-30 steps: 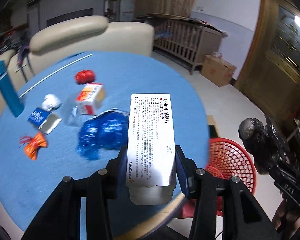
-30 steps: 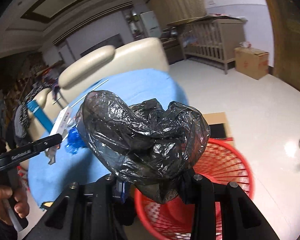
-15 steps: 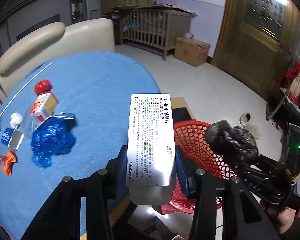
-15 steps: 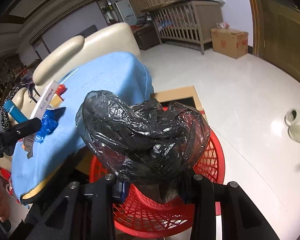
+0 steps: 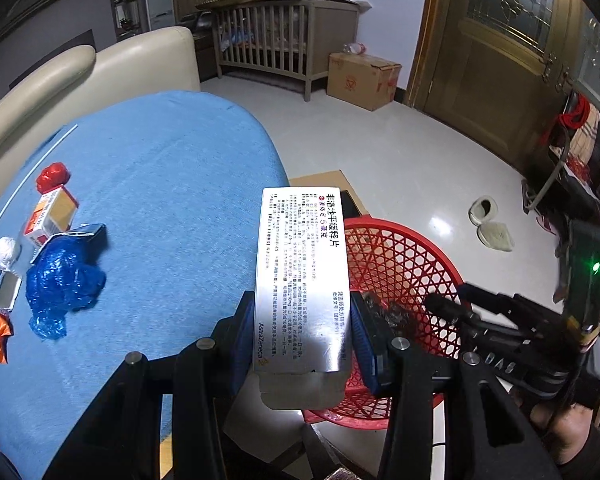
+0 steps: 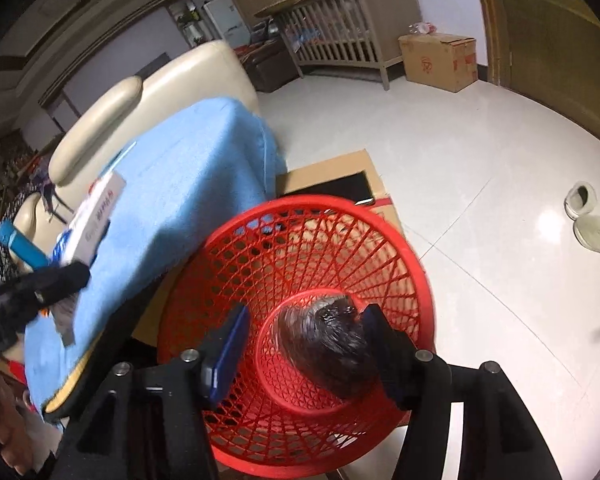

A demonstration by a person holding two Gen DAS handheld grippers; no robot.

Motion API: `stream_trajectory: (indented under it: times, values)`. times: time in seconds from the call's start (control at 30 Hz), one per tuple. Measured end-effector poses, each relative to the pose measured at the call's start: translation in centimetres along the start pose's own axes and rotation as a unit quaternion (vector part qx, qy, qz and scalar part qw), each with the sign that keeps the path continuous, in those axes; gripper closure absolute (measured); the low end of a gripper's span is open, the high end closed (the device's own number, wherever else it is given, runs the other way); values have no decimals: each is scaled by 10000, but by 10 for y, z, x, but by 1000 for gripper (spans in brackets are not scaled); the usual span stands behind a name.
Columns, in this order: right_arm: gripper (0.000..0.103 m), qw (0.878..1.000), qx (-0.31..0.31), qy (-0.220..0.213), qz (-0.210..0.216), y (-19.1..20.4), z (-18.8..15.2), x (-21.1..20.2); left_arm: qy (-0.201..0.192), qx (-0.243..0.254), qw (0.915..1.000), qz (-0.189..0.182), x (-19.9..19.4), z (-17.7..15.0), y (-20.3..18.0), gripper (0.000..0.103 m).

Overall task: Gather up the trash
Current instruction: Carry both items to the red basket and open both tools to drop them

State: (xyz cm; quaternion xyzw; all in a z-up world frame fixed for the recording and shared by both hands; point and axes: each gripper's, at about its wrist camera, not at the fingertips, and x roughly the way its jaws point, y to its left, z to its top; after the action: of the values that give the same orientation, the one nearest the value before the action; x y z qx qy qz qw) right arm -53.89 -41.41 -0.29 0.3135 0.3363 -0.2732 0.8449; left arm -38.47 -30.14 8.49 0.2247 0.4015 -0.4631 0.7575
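Now black bag (image 6: 332,344) sits between just-parted jaws, touching neither.

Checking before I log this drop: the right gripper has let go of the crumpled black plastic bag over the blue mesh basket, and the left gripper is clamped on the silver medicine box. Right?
One detail is off: the mesh basket is red, not blue, as the right wrist view shows. The rest holds: the right gripper has just been opening, with the crumpled black plastic bag loose between its pads above the basket, and the left gripper is clamped on the silver medicine box.
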Motion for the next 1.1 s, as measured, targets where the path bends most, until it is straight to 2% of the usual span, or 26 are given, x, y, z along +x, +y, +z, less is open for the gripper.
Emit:
stream_trajectory:
  times: [0.33,0.53,0.57,0.6,0.63,0.73,0.9,1.1]
  values:
    - [40,9981,411,-464,-21,-14,13,-22,257,253,9992,-164,18,1,-21,56]
    - [40,9969,538,-578,-11,-19,16,-26,492,387,9977,-254,36,1,-33,54]
    - [40,9968,552,-580,-8,-21,17,-26,548,405,9973,-277,39,0,-34,50]
    - [40,9966,573,-585,-5,-21,18,-26,622,443,9967,-271,43,0,-36,36]
    - [40,9966,586,-588,1,-22,19,-27,677,483,9962,-243,46,-1,-38,27]
    - [40,9965,582,-596,16,-22,20,-27,759,527,9953,-292,50,-4,-40,26]
    - [40,9966,543,-612,65,-15,23,-27,700,340,9966,-262,43,-7,-26,26]
    - [40,9975,338,-599,168,7,26,-26,383,-309,9987,-87,16,-11,31,26]
